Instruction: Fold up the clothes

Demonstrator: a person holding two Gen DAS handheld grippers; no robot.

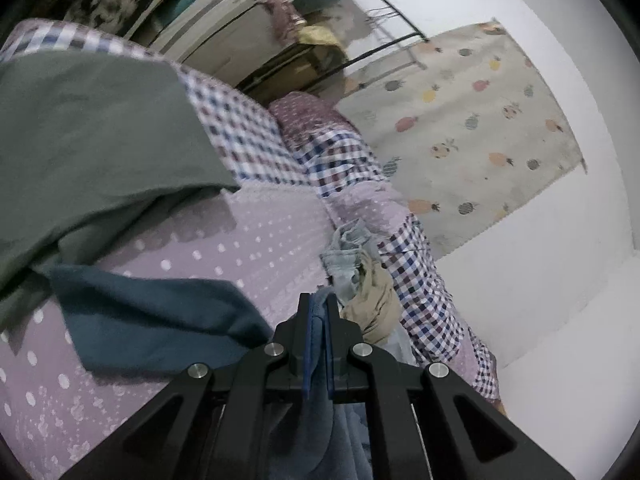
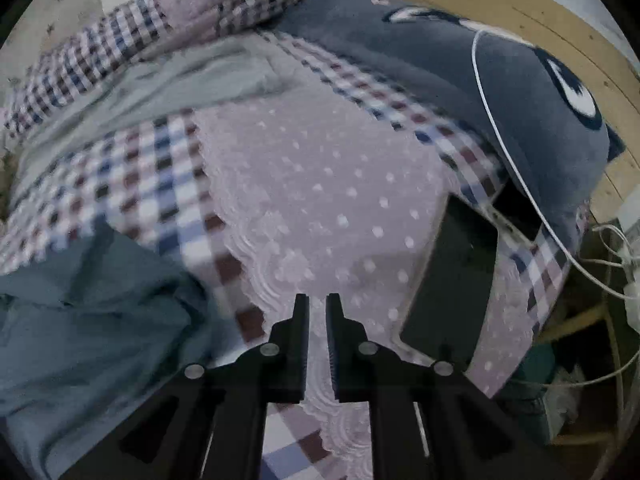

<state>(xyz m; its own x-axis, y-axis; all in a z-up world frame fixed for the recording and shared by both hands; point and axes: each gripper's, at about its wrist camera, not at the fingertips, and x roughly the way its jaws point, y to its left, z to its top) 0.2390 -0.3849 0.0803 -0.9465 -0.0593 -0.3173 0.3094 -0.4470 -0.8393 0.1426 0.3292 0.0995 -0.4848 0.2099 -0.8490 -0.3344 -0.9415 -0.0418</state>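
In the left wrist view my left gripper [image 1: 318,308] is shut on a fold of the blue garment [image 1: 152,320]. This garment spreads to the left over the purple dotted bedsheet [image 1: 248,240] and hangs down under the jaws. A grey-green garment [image 1: 92,140] lies flat further back on the bed. In the right wrist view my right gripper [image 2: 318,306] hovers over the dotted bedsheet [image 2: 320,168]. Its jaws are closed to a thin slit with nothing between them. The blue garment [image 2: 80,304] lies at lower left, and a grey garment [image 2: 168,80] lies behind it.
Crumpled pale blue and tan clothes [image 1: 364,280] sit at the bed's edge, above a pineapple-print mat [image 1: 460,120] on the white floor. A black phone [image 2: 452,276], a dark cushion with cartoon eyes [image 2: 500,80] and a white cable [image 2: 496,140] occupy the bed's right side.
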